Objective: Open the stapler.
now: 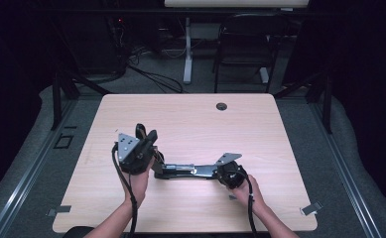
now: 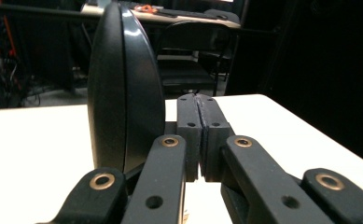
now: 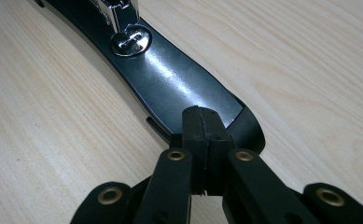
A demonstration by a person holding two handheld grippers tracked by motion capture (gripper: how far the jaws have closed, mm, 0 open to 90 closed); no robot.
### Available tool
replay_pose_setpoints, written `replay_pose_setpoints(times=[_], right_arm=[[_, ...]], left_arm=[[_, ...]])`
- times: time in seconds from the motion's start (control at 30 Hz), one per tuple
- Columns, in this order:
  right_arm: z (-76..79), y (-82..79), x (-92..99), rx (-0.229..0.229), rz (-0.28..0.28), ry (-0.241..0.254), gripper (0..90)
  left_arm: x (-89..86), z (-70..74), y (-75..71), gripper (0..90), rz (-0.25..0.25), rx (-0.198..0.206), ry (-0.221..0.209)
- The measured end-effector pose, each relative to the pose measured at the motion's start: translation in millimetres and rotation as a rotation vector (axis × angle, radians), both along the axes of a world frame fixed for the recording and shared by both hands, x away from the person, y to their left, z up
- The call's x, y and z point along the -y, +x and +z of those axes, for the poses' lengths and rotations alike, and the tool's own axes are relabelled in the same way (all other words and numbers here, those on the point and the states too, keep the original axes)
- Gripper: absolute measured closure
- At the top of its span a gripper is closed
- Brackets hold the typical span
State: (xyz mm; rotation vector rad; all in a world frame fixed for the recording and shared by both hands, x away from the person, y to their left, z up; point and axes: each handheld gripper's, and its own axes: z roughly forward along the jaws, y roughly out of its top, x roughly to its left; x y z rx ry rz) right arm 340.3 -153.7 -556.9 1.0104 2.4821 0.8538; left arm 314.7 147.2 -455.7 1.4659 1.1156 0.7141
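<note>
Left gripper — jaws fully closed, pads pressed together with nothing between them; we see that plainly in the left gripper view. It sits raised over the table, pointing away from us, with the hand under it. Just left of its jaws in that view stands a black rounded handle, upright on edge — touching the gripper or only beside it, we cannot tell.

Right gripper — also closed tight, holding nothing. In the right gripper view its tips rest over the end of the stapler, on or just above the glossy black base; contact unclear. A shiny metal anvil sits further along that base.

From the high view we see the stapler opened out, its base flat on the table between the two grippers, near the front edge, its raised end by the left gripper. Right hand grips the right gripper from the near side.

Beyond the table: a chair and cables on the floor.
</note>
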Motion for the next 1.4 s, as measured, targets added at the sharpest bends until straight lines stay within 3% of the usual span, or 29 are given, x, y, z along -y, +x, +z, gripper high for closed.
replay_pose_setpoints(times=[0.23,0.37,0.47,0.83,0.93,1.03,1.07,1.17,1.23,1.4], right_arm=[[-0.1,0.0,-0.1,0.002,0.0,0.0,90.0],[-0.1,0.1,0.3,0.0,-0.002,0.002,90.0],[-0.6,0.3,0.4,-0.002,-0.004,0.013,90.0],[-0.7,0.8,1.9,-0.002,0.004,0.019,90.0],[-0.1,1.0,4.0,-0.001,0.032,0.004,88.9],[-0.1,1.2,5.0,0.003,0.049,-0.001,88.9],[-0.4,1.1,4.7,0.009,0.05,-0.001,89.0],[0.2,1.7,4.8,0.003,0.055,-0.004,88.8],[-0.1,2.5,5.0,0.002,0.048,0.005,87.9],[0.9,4.6,6.2,-0.003,0.069,-0.005,85.4]], left_arm=[[-21.8,-0.3,3.2,88.3,0.068,-0.024,-0.002],[-40.5,-5.9,10.1,88.2,0.11,-0.099,-0.041],[-47.5,-9.5,11.8,88.3,0.12,-0.129,-0.053],[-45.2,-4.2,7.4,86.7,0.103,-0.098,-0.031],[-43.9,-2.7,1.9,84.6,0.059,-0.092,-0.016],[-42.9,-1.2,1.6,82.4,-0.039,-0.129,-0.016],[-41.7,-0.7,2.6,81.4,-0.097,-0.144,-0.019],[-35.5,0.3,2.4,77.8,-0.166,-0.157,0.015],[-31.1,0.7,2.8,74.2,-0.214,-0.166,0.035],[-17.1,-2.4,4.9,56.2,-0.406,-0.238,0.084]])
